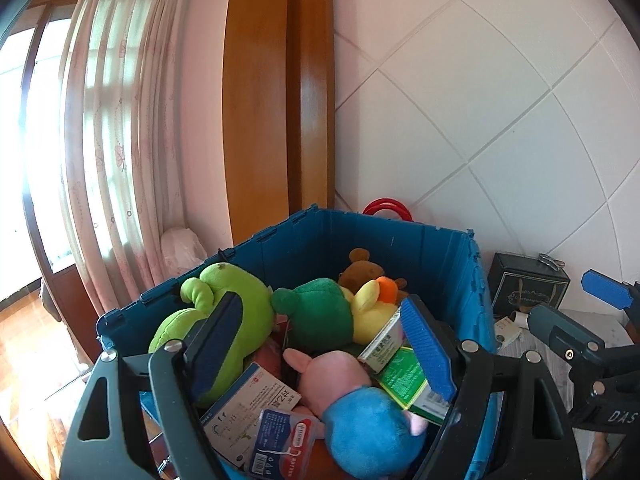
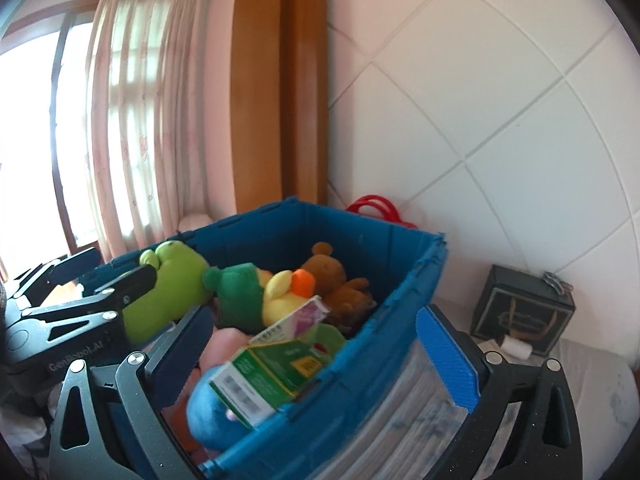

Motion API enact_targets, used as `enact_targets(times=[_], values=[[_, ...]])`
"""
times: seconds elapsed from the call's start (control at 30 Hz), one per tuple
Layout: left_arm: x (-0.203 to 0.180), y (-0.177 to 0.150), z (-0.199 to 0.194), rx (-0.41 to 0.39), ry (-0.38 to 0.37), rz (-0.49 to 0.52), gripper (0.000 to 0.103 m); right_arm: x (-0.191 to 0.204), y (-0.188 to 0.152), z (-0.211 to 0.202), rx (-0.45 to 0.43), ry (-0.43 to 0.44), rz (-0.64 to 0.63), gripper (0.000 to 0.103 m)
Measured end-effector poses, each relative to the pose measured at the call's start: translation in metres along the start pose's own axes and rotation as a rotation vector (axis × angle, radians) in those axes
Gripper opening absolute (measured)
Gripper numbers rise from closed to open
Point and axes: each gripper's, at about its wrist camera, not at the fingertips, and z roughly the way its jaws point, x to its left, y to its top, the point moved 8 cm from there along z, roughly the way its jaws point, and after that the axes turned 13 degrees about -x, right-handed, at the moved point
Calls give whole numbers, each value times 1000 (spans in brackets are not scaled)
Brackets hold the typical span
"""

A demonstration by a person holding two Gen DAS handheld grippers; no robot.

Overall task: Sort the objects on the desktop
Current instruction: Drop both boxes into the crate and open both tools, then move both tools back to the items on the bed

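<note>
A blue plastic crate (image 1: 400, 240) holds plush toys and boxes: a light green plush (image 1: 224, 312), a dark green plush (image 1: 320, 312), a yellow duck (image 1: 372, 304), a brown bear (image 1: 360, 272), a pink and blue plush (image 1: 360, 412), a green box (image 1: 404, 380) and white medicine boxes (image 1: 248, 404). My left gripper (image 1: 324, 352) is open and empty above the crate's contents. My right gripper (image 2: 320, 356) is open and empty over the crate's near right wall (image 2: 400, 300); it also shows in the left wrist view (image 1: 580, 308). The left gripper shows at the right wrist view's left edge (image 2: 100, 276).
A dark box (image 1: 528, 284) stands on a white cloth surface (image 2: 592, 380) right of the crate, by the white panelled wall. Red handles (image 1: 388, 206) stick up behind the crate. A wooden door frame and a curtained window are at the back left.
</note>
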Motion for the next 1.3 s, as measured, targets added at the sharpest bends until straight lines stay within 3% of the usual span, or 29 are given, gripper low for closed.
enact_targets(times=[0.2,0.37,0.53,0.87,1.03,1.2,1.3], values=[[-71,17,-32,-74,-89,15,98,-73,2,-47,-38,-104,59,103],[-147,12,-44,-73,-217,33,98,-139,-17,-79,-13,-205,98,103],[-211,-10,-39,-23,-327,53,98,-203,-42,-106,25,-306,146,103],[-304,-91,24,178,-435,105,98,-311,-107,-120,166,-464,229,103],[-338,-140,73,262,-468,147,98,-349,-141,-95,239,-503,253,103],[-367,-216,141,399,-471,149,98,-391,-188,-50,328,-541,266,103],[-382,-266,185,483,-453,144,90,-413,-224,-22,379,-551,296,103]])
